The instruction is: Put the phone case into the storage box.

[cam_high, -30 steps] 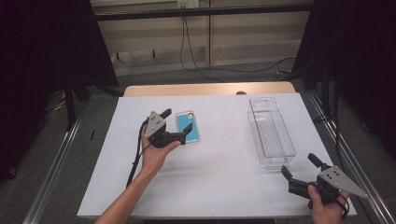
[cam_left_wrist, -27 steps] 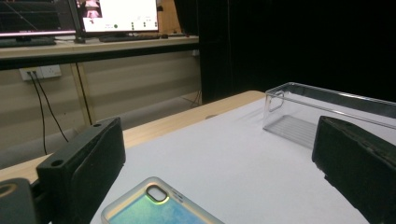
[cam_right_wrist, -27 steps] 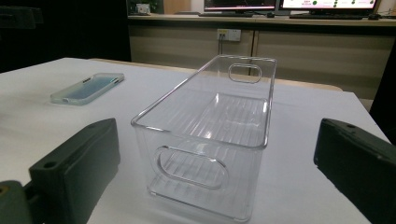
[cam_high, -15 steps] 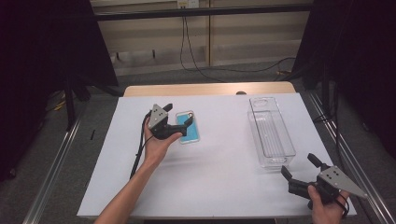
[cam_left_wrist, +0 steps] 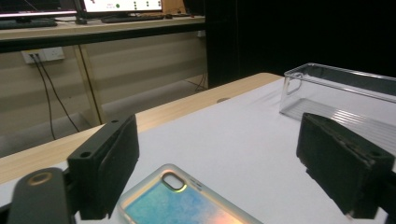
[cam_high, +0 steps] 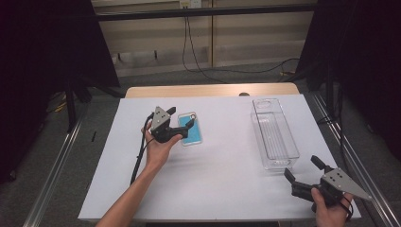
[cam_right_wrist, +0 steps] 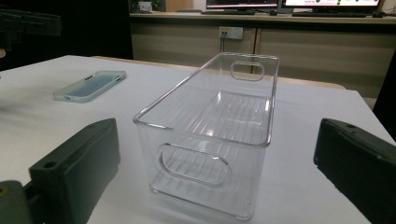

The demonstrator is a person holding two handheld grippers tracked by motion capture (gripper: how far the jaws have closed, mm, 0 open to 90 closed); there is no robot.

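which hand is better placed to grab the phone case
Left. The left gripper is at the phone case, which lies between its jaws; these have just been closing, not yet pressing. The right gripper sits beyond the clear bin.

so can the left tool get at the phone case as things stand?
Probably yes. The left tool sits right at the phone case, which lies flat on the white table with nothing around it. Its jaws have just been closing, with the case's end between them, not yet gripped.

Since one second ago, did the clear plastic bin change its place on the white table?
No. In the high view the clear bin lies by the white table's right edge as before, with the right gripper near its end.
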